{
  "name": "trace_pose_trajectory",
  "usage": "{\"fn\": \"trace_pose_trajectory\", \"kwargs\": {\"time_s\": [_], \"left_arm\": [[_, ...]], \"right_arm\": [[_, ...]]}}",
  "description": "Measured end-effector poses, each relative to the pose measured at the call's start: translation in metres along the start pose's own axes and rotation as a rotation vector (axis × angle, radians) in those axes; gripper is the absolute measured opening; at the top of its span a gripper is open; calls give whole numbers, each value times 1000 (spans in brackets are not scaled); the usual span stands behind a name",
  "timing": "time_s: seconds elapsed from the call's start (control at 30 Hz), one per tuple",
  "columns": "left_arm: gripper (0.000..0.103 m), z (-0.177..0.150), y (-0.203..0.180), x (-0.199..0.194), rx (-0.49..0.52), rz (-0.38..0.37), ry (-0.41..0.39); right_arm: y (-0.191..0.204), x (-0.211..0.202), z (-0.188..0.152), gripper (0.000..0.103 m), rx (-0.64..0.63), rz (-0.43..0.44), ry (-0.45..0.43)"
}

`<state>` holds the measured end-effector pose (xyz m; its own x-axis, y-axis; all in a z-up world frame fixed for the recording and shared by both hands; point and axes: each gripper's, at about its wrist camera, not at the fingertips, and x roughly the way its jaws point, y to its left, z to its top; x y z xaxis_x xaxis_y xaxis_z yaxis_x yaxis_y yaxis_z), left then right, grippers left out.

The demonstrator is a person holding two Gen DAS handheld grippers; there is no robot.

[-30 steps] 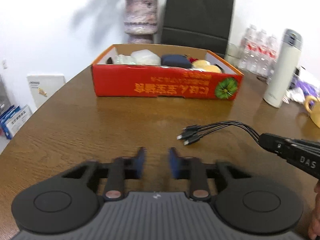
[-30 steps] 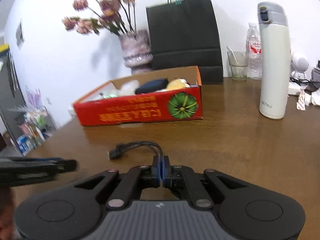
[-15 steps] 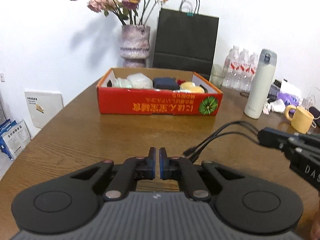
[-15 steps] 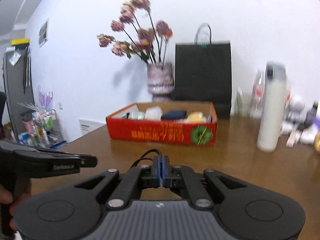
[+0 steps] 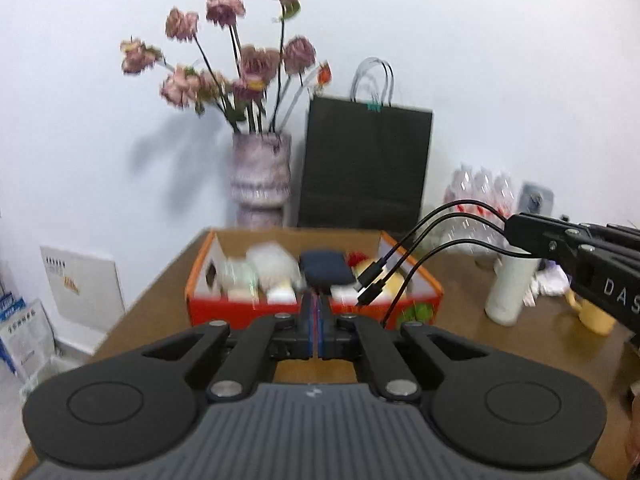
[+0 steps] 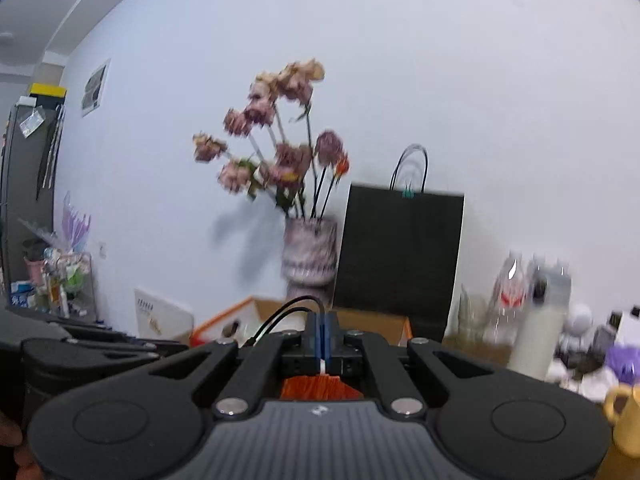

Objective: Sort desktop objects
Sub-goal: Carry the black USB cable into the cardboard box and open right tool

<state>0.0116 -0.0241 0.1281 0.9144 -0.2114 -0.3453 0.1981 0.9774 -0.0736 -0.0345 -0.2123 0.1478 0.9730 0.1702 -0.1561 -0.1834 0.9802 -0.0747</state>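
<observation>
my right gripper is pinching the cable, which hangs in the air with its plugs over the right end of the box. my left gripper is pressed together on nothing, held above the table just short of the box.

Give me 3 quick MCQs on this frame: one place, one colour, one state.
1. Where do the multi-plug cable ends hang?
A. on the table
B. in the air above the orange box
C. inside the black paper bag

2. Colour of the mug?
A. yellow
B. green
C. white

3. Left gripper jaws?
A. wide open
B. shut on a mug
C. shut, empty

Key: 1 B, plugs dangle over the box from the right gripper; 2 A, yellow body and handle; 3 C, jaws meet with nothing between.
</observation>
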Motion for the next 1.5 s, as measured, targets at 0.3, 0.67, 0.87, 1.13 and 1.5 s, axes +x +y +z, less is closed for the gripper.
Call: {"fn": "trace_pose_trajectory", "kwargs": {"time_s": [0.3, 0.67, 0.87, 1.13, 1.5], "left_arm": [[2, 79, 29, 87, -25, -7, 2], [2, 76, 56, 183, -43, 6, 84], [2, 51, 60, 217, -25, -28, 181], [39, 18, 63, 259, -47, 14, 351], [103, 26, 51, 223, -18, 115, 420]], "right_arm": [[-23, 112, 59, 1, -7, -17, 7], [-15, 215, 24, 1, 9, 70, 145], [-30, 265, -34, 1, 96, 178, 432], [-72, 284, -65, 40, 315, 106, 500], [-58, 255, -31, 90, 200, -58, 529]]}}
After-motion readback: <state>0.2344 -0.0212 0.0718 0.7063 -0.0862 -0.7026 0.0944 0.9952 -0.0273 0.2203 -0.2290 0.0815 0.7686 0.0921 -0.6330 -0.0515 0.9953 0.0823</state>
